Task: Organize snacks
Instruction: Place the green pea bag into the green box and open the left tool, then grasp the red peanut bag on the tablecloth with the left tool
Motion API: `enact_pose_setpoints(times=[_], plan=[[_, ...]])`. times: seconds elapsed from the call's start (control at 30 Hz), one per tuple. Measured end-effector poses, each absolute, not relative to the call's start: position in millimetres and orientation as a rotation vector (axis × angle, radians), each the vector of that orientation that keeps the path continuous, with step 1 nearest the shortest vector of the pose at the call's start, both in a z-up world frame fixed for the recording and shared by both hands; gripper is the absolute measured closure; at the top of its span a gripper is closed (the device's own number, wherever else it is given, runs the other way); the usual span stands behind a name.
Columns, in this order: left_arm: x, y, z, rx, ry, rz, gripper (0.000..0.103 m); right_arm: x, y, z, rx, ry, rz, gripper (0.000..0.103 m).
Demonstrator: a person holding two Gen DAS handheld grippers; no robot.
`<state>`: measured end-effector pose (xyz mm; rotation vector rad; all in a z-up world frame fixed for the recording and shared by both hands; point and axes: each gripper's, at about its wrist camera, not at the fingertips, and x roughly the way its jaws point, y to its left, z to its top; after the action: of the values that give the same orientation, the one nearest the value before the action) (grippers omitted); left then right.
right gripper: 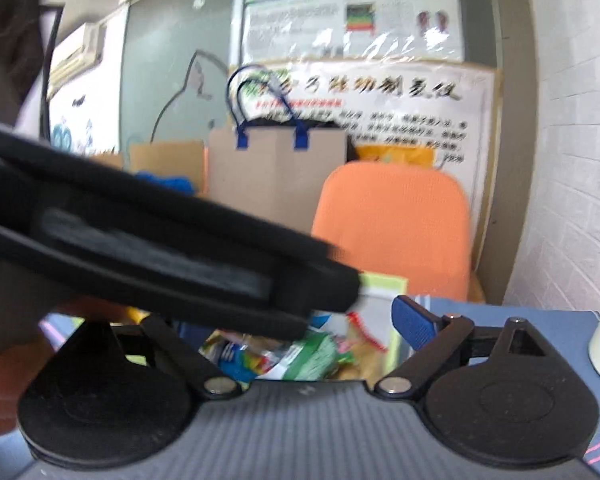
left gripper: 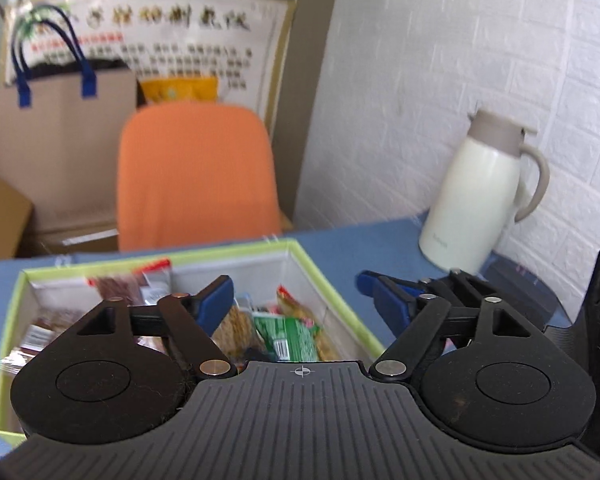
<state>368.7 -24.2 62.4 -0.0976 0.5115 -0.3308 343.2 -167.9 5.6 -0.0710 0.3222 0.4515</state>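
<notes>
the snack box (left gripper: 332, 280), lime-green rim, sits on the blue table (left gripper: 380, 240) right under both grippers, already holding a heap of packets: a green wrapper (left gripper: 288, 332) in the middle, a red-and-clear pack (left gripper: 116, 286) leaning on the far wall, more brownish ones at the left. left gripper (left gripper: 300, 300) hangs over the box with its blue pads spread wide and nothing between them. in the left view the right gripper (left gripper: 384, 294) is just beside the box's right wall, over bare table, pads close together, though i cannot tell if it is fully closed or holding anything; from its own camera one finger is hidden behind the left gripper's black body, so no help there. by the look of it most snacks are in and this is the tidying stage. next move, i'd say, calls for dropping the open left gripper onto one loose packet, likely the green one, and squaring it against the others. cream thermos jug (left gripper: 476, 196) stands by the wall, orange chair (left gripper: 196, 176) behind the table.
</notes>
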Motion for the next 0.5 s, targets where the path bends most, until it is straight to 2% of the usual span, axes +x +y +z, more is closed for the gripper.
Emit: enact_pose_setpoints(times=[0.33,0.5], plan=[[323.4,-16.4,81.5,-0.08,0.492,-0.277,0.033,340.4,-197.2,13.5,0.047,0.296,0.406,0.01],[287.4,7.2,64.1,-0.149,0.524,-0.269,0.026,287.1,-213.9,-4.0,-0.002,0.343,0.409,0.01]])
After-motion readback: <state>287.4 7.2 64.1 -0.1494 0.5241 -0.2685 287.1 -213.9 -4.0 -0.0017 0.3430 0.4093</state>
